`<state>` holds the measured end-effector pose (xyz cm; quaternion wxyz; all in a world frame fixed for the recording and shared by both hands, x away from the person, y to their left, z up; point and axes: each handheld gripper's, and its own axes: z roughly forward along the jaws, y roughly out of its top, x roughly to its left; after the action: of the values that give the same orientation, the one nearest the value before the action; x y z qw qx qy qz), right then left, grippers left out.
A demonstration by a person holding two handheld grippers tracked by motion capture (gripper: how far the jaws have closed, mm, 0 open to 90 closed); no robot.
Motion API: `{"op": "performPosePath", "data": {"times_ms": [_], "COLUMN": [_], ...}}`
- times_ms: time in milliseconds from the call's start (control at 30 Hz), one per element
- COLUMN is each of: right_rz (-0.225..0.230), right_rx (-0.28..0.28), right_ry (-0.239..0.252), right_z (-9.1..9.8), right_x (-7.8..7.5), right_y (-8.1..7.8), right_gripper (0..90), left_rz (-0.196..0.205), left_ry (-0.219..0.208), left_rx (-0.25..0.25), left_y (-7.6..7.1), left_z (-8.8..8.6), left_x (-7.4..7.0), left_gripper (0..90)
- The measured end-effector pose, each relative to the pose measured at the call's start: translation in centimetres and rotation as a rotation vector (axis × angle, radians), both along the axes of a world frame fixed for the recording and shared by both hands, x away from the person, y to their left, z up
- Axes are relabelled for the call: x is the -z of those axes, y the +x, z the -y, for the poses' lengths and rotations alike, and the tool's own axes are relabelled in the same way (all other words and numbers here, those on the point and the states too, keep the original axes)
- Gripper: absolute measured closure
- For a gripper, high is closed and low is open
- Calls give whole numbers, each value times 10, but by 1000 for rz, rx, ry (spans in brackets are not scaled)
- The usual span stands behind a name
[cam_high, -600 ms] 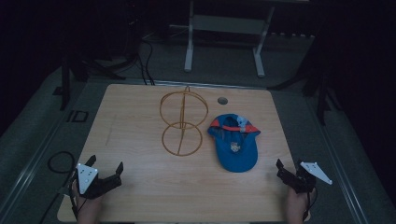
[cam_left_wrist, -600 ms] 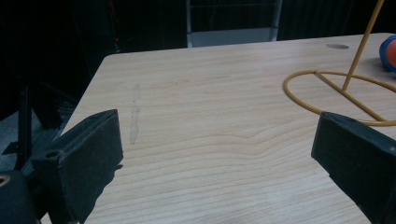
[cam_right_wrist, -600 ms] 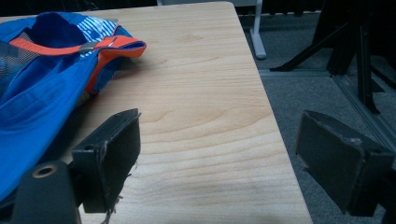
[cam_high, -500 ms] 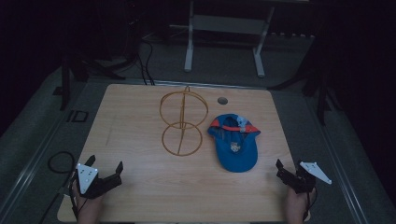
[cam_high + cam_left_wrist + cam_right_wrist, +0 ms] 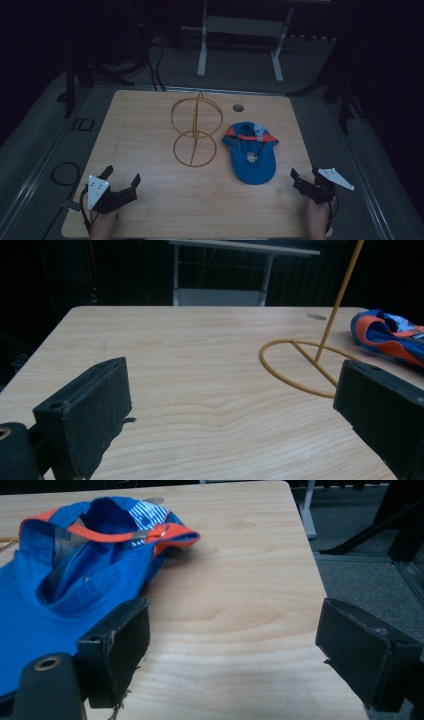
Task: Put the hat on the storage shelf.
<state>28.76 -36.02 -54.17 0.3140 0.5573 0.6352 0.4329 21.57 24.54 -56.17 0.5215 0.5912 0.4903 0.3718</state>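
A blue cap (image 5: 251, 154) with orange trim lies upside down on the wooden table (image 5: 150, 120), right of centre; the right gripper view shows the cap (image 5: 75, 580) just ahead to the left. A yellow wire stand (image 5: 196, 131) of two rings rises at the table's middle, and its base ring (image 5: 300, 367) appears in the left gripper view. My left gripper (image 5: 121, 176) rests open near the front left corner, nothing between its jaws. At the front right edge my right gripper (image 5: 305, 175) stands open and empty, a short way right of the cap.
A small round grommet (image 5: 238, 107) sits in the table near its far edge. Beyond the table stands a grey metal frame (image 5: 240, 30) on a dark floor. Cables (image 5: 65, 172) lie on the floor at the left.
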Motion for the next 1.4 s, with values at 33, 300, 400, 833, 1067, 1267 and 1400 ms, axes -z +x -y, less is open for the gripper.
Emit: {"op": "performPosePath", "data": {"times_ms": [33,300,400,833,1067,1267,1400], "right_rz": [0,23,15,38,15,0,-14], "right_rx": [-2,-44,-130,-294,-316,-353,-353], "right_ry": [-2,13,12,54,-23,-52,-60], "right_z": [0,-5,-11,-45,-59,-70,-74], "right_x": [-2,-31,-40,-67,-68,-61,-54], "right_y": [1,22,33,78,106,130,146], "right_gripper": [140,136,132,136,160,234,280], "left_rz": [-11,-51,-53,-62,-62,-69,-66], "left_ry": [9,70,65,55,60,61,63], "left_rx": [2,4,4,2,9,20,23], "left_y": [1,3,3,3,3,4,4], "left_z": [2,6,7,6,7,7,7], "left_x": [0,2,2,2,2,2,2], "left_gripper": [25,25,25,25,25,25,25]}}
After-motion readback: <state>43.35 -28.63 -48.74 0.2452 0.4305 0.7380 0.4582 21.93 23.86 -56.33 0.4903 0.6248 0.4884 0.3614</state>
